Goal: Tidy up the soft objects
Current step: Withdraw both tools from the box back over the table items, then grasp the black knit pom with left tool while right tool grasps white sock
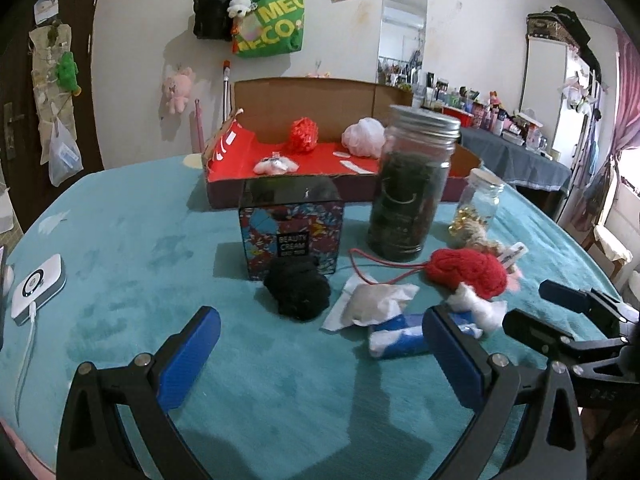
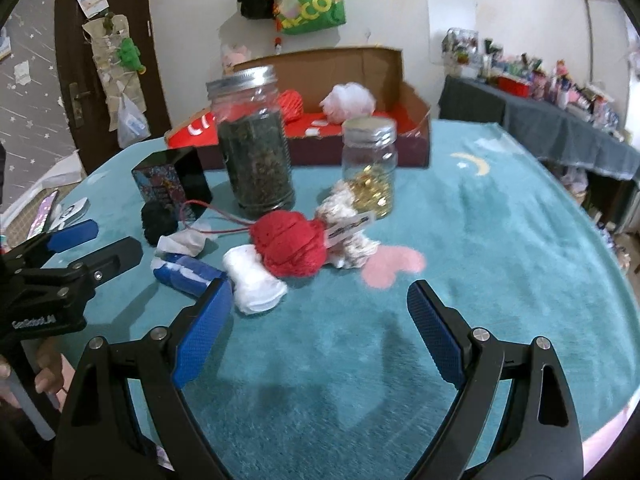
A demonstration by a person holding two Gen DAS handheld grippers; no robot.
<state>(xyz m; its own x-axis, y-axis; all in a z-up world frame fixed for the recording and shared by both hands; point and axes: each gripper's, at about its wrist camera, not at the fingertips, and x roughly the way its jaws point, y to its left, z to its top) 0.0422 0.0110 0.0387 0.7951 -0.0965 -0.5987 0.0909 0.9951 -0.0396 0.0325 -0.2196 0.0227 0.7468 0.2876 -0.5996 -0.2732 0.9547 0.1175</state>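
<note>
A: Both our grippers hover empty over the teal surface (image 1: 132, 264). The left gripper (image 1: 320, 344) has its fingers spread wide, and so does the right gripper (image 2: 320, 320).

B: Where are the soft things?

A: Three already lie in the cardboard box (image 1: 288, 100), which looks like our collecting place. The rest are clustered before the jars: the black pom-pom (image 1: 298, 294), the red knitted ball (image 2: 290, 248) and the white bundle (image 2: 256, 286) touching it.

B: So we're open and close, likely to take the nearest piece next.
</note>
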